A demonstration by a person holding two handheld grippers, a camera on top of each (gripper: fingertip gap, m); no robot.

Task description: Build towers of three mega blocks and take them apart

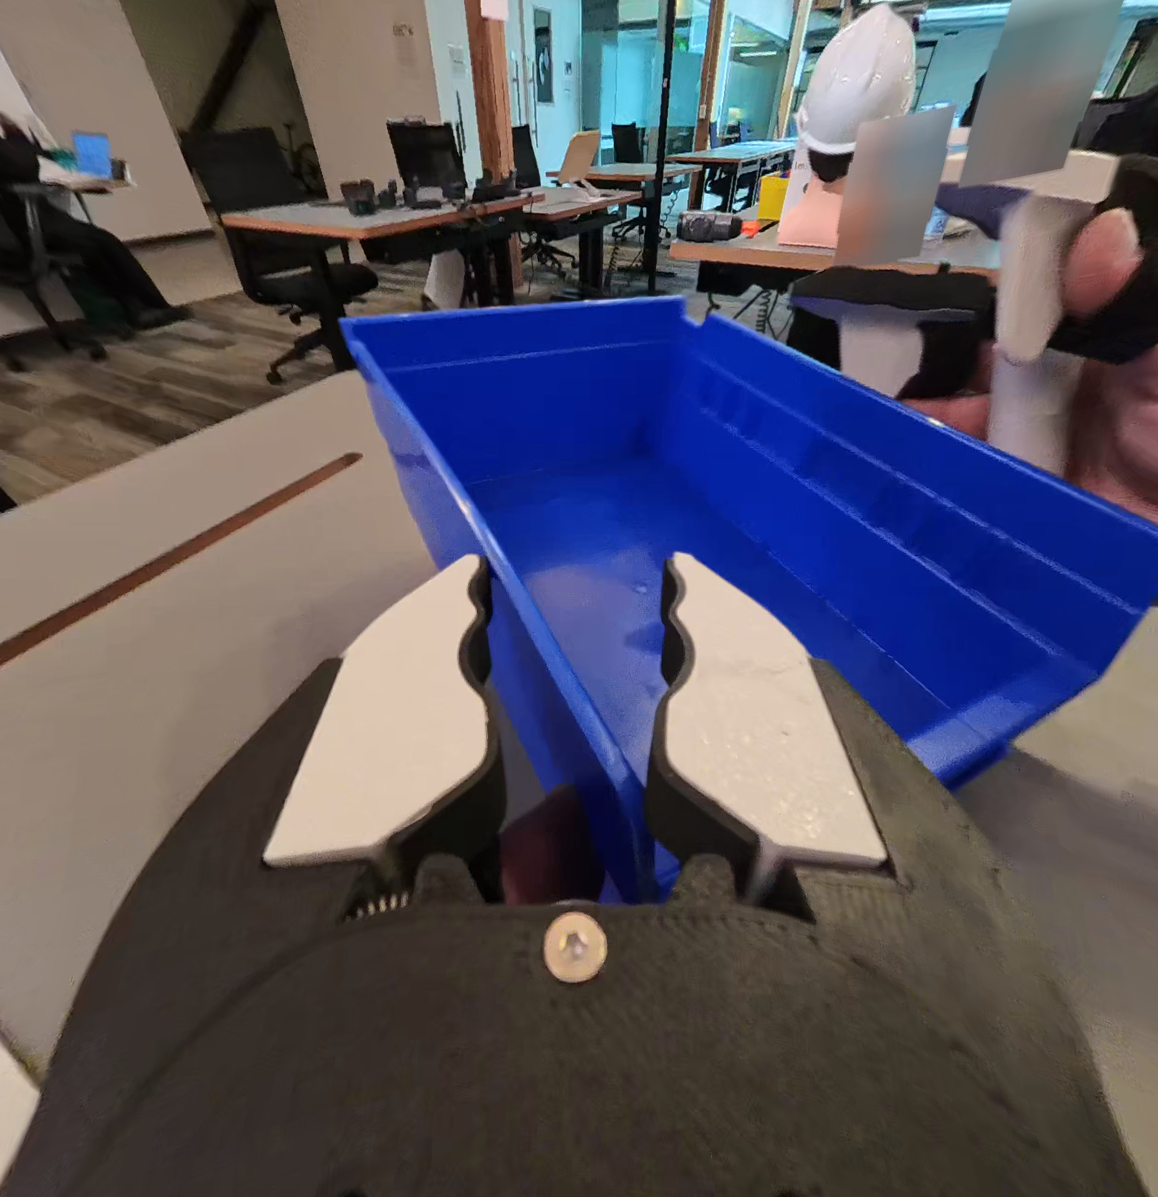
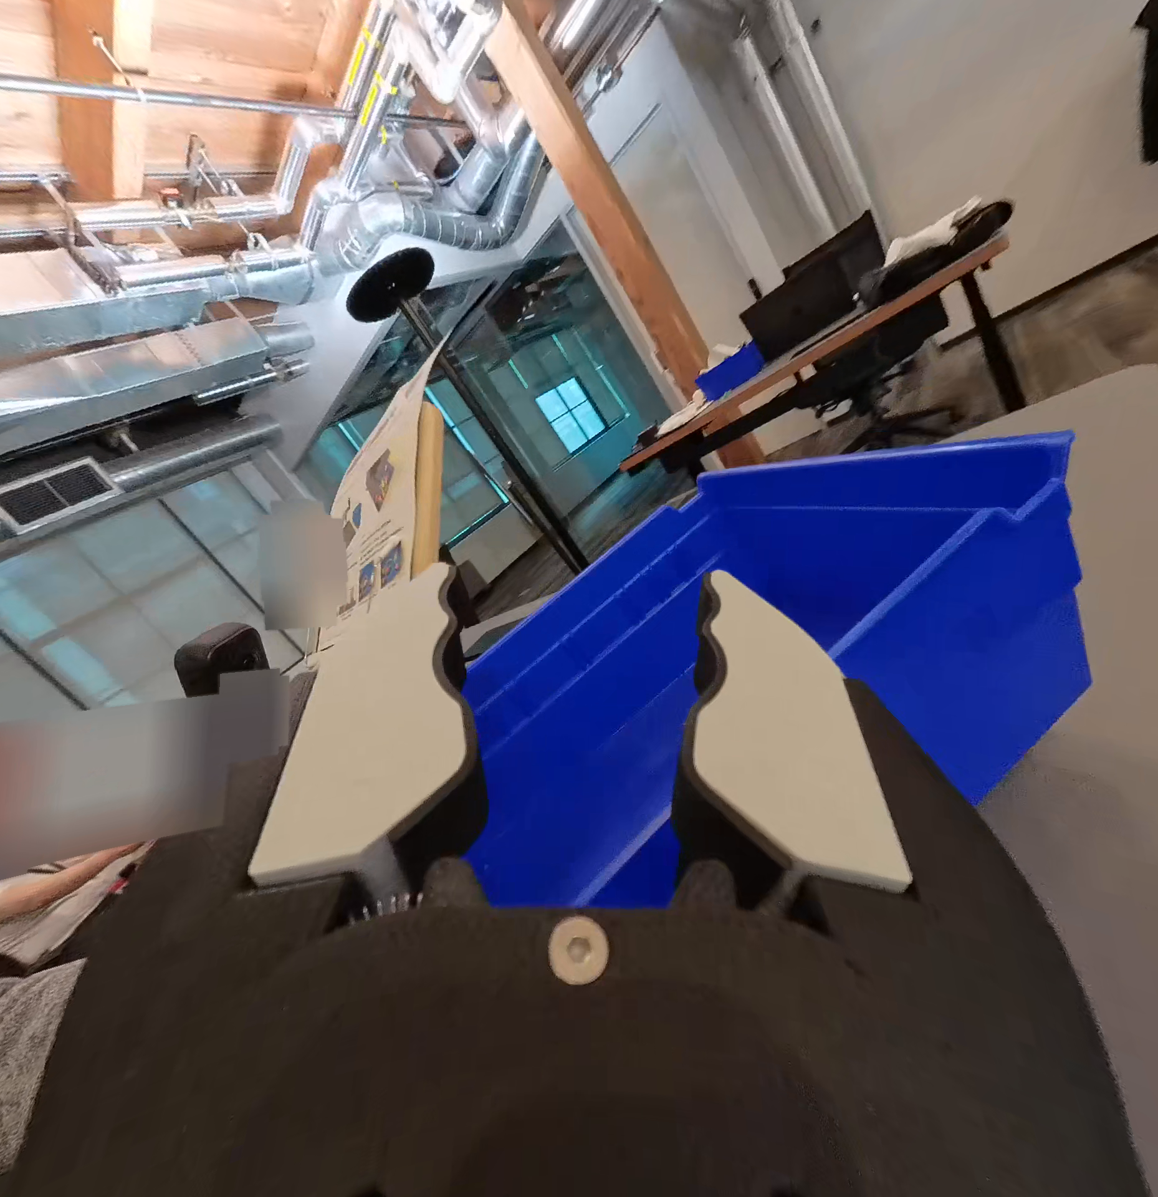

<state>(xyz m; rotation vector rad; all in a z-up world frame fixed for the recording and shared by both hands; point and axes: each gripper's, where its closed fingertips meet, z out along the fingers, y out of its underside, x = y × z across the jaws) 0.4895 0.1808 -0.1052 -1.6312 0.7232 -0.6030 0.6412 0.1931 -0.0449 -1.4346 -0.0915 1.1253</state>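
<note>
Office desks stood behind an empty blue bin [image 1: 790, 518] on the grey table [image 1: 175, 648]; both the left gripper [image 1: 573, 602] and right gripper [image 2: 576, 615] gaped, grasping nothing, no blocks visible, so progress was unclear.

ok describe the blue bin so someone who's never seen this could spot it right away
On the pale grey table right ahead of both grippers sits one long, open-topped blue plastic bin. It looks empty inside, with ridged side walls and a notch in its far rim. It is the only bright blue thing close by.
</note>
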